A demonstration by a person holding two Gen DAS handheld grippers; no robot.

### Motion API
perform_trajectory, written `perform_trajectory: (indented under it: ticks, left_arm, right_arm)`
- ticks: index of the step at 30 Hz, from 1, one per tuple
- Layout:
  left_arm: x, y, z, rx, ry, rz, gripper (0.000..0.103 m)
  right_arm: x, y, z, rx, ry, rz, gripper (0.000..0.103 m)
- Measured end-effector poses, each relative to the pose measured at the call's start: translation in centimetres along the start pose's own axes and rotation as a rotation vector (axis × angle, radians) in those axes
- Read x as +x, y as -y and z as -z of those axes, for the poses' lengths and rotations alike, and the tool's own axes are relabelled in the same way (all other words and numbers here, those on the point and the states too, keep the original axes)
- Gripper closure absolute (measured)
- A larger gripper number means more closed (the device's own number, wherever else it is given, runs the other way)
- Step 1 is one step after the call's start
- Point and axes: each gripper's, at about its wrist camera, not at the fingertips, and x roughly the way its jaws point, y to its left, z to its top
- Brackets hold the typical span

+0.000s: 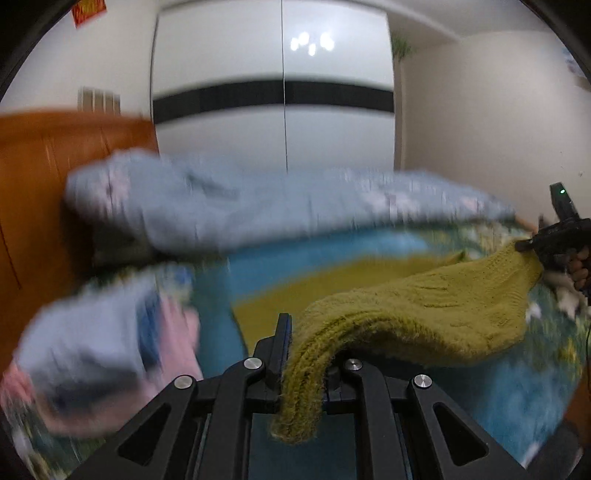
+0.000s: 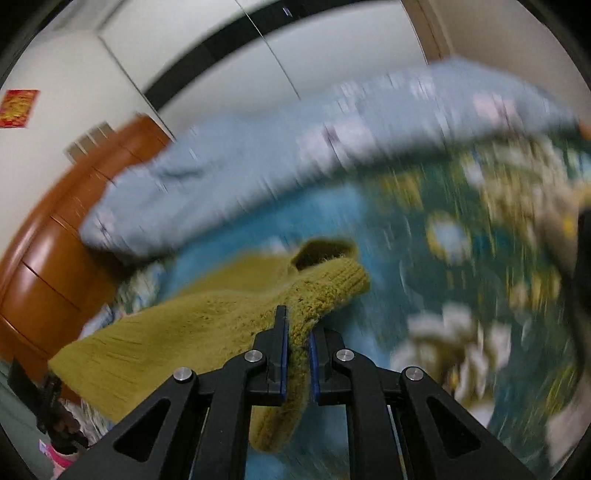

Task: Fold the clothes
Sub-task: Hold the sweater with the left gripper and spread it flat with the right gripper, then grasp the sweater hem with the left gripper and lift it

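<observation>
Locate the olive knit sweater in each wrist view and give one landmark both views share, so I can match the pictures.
Left wrist view: the olive knit sweater runs from bottom centre, pinched in the left gripper, out to the right gripper at the right edge.
Right wrist view: the sweater fills the lower left and centre, pinched in the right gripper.
Shared landmark: the white wardrobe with a black band behind the bed.

White wardrobe point(image 1: 273, 92) with black band, orange wooden headboard point(image 1: 33, 184) left, red paper point(image 2: 16, 109) possibly wall decoration.

Sweater point(image 1: 424, 306) on bed point(image 1: 517, 387), quilt point(image 1: 229, 210) behind, headboard point(image 1: 33, 184) left.
</observation>
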Motion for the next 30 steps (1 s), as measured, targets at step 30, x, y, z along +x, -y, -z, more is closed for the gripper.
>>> perform_trajectory:
  ticks: [30]
  left_arm:
    - [-2.1, -2.5, 13.4, -0.227, -0.310, 0.072, 0.067]
  right_arm:
    - [0.7, 7.8, 15.5, 0.240, -0.111, 0.058, 0.074]
